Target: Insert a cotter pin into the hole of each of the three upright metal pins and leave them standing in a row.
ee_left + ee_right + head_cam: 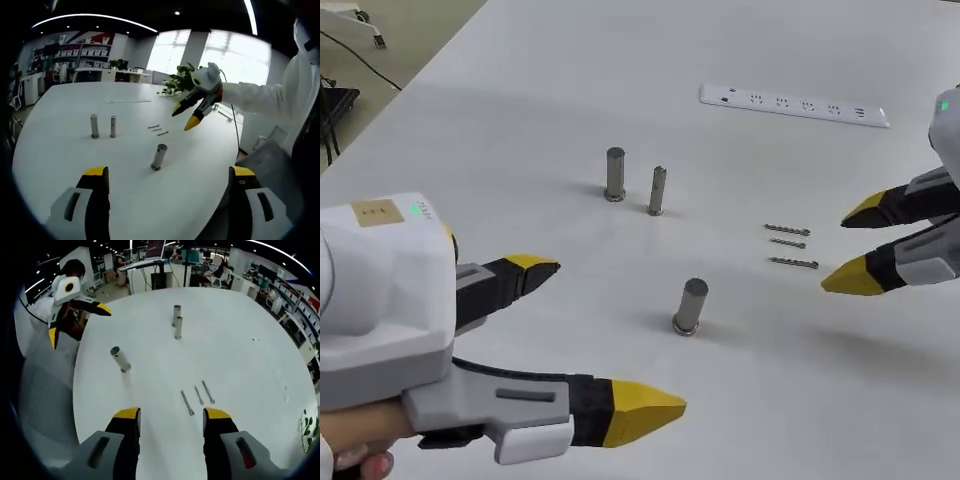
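A: Three pins [657, 190] upright on the table [520, 130]. Head view: two stand close together. The lone pin [690, 305] is apart from them, at 5 o'clock.

B: Cotters?

A: Three cotters [788, 243], flat on the table, side by side, roughly parallel. They lie at 2 o'clock from the lone pin, well apart from every pin.

B: Pin holes?

A: Too small to make out.

B: Grippers?

A: Left gripper [617, 335] is at 8 o'clock from the lone pin, jaws spread wide, nothing between them. Right gripper [835, 253] is at 3 o'clock from the cotters and near them, jaws parted, nothing held. In the right gripper view the cotters lie just beyond its tips, the lone pin at 10 o'clock.

B: Anything further out?

A: Power strip [794, 105] lies flat at 1 o'clock from the pins, well apart. In the left gripper view a white sleeve [255, 95] shows behind the right gripper.
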The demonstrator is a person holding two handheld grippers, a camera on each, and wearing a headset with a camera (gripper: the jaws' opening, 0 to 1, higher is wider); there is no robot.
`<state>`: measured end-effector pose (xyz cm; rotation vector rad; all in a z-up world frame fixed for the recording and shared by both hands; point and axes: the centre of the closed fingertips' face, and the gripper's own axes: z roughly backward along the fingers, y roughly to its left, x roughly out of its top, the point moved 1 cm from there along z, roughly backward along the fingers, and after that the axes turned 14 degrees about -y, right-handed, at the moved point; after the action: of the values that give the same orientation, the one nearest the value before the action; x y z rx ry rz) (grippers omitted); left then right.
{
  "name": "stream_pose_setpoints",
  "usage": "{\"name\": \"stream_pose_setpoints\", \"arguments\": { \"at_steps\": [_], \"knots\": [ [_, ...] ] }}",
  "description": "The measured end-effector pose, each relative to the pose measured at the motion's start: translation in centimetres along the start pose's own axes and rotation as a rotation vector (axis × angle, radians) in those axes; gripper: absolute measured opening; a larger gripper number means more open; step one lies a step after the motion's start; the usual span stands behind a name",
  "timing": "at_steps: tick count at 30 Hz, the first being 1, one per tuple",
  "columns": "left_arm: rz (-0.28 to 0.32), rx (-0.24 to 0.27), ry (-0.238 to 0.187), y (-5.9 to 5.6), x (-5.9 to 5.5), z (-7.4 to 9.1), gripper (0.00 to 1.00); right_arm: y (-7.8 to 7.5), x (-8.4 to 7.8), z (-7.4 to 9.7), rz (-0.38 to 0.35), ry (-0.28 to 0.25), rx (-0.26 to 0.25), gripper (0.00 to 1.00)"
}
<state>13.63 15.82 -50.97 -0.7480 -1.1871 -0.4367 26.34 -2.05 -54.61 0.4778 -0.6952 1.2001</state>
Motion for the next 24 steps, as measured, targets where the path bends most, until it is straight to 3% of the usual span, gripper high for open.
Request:
{"name": "stream_pose_setpoints", "arguments": {
  "at_steps": [4,16,24],
  "knots": [
    [0.004,0.002,-0.002,0.1,0.0,0.1,0.98,0.0,-0.2,-0.8,0.025,0.009,0.028,0.37],
    [0.023,0.023,-0.025,0.8,0.8,0.8,0.96,-0.7,-1.9,-2.9,0.04,0.07,0.068,0.25],
    [0.046,0.008,-0.014,0.5,0.3,1.3,0.96,-1.6,-2.9,-3.8,0.031,0.106,0.07,0.2]
  ]
}}
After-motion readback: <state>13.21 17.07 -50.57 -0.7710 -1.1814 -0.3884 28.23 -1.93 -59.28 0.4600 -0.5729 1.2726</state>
